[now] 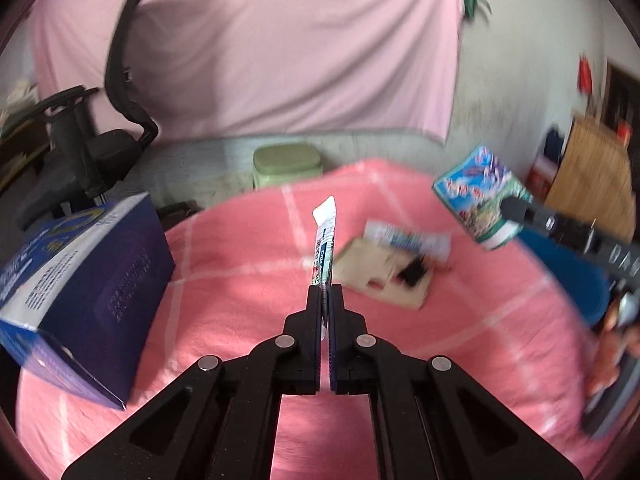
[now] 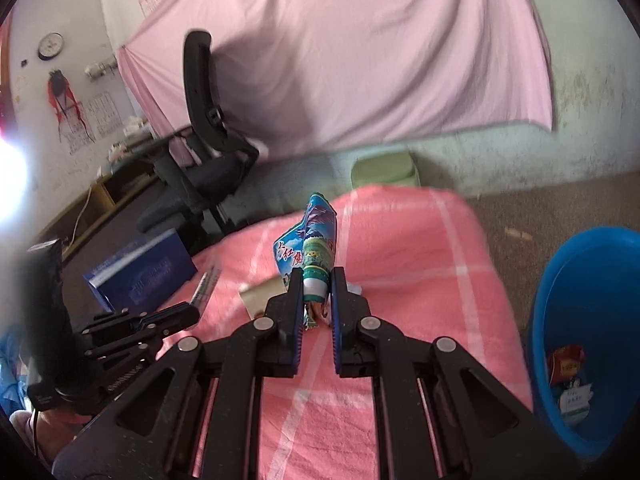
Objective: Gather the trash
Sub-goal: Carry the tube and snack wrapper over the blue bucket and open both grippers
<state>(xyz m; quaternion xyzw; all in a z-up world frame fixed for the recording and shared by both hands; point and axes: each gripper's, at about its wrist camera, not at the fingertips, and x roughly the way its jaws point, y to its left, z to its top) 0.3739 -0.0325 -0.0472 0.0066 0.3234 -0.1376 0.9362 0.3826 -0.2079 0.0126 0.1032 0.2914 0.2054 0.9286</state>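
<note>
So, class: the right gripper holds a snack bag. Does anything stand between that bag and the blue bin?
Nothing visible does. The snack bag sits clamped in the right gripper; only bare pink blanket lies toward the blue bin.

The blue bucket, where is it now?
In the right wrist view the blue bucket stands on the floor at the right edge, beside the pink checked blanket, with some wrappers inside.

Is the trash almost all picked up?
Partly. Some wrappers already lie in the blue bin. The left claw pinches a thin wrapper, the right claw a snack bag. A tube and card remain on the blanket.
</note>
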